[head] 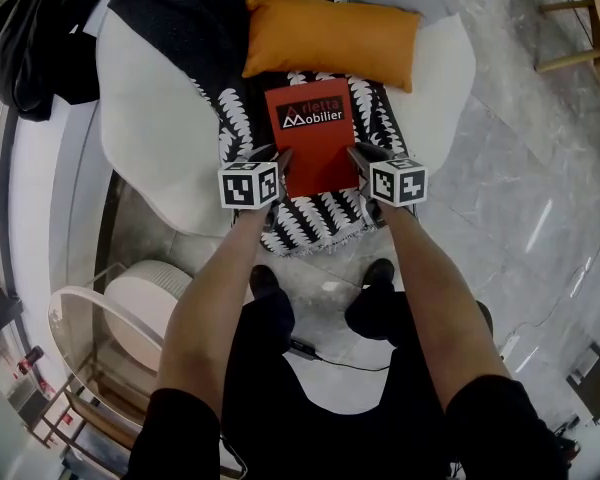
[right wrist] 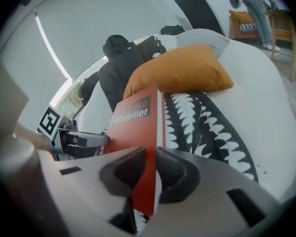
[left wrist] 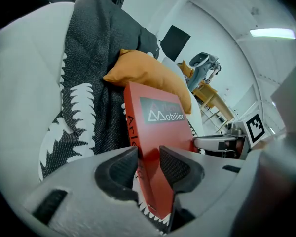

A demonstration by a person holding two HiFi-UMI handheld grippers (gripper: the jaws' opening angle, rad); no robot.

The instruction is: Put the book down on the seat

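A red book [head: 311, 133] with a dark label reading "Mobilier" is held flat over the seat of a white armchair [head: 160, 118], above a black-and-white patterned throw [head: 332, 216]. My left gripper [head: 280, 163] is shut on the book's near left corner, and its spine [left wrist: 138, 142] shows between the pads in the left gripper view. My right gripper [head: 358, 161] is shut on the near right corner, with the book's edge [right wrist: 150, 172] pinched between its pads. An orange cushion [head: 332, 36] lies just beyond the book.
A dark jacket [head: 40, 38] hangs at the chair's left. A round white side table [head: 145, 303] with a clear rim stands at lower left. A cable [head: 340, 360] runs over the marble floor by the person's shoes. Wooden furniture legs [head: 580, 28] show at top right.
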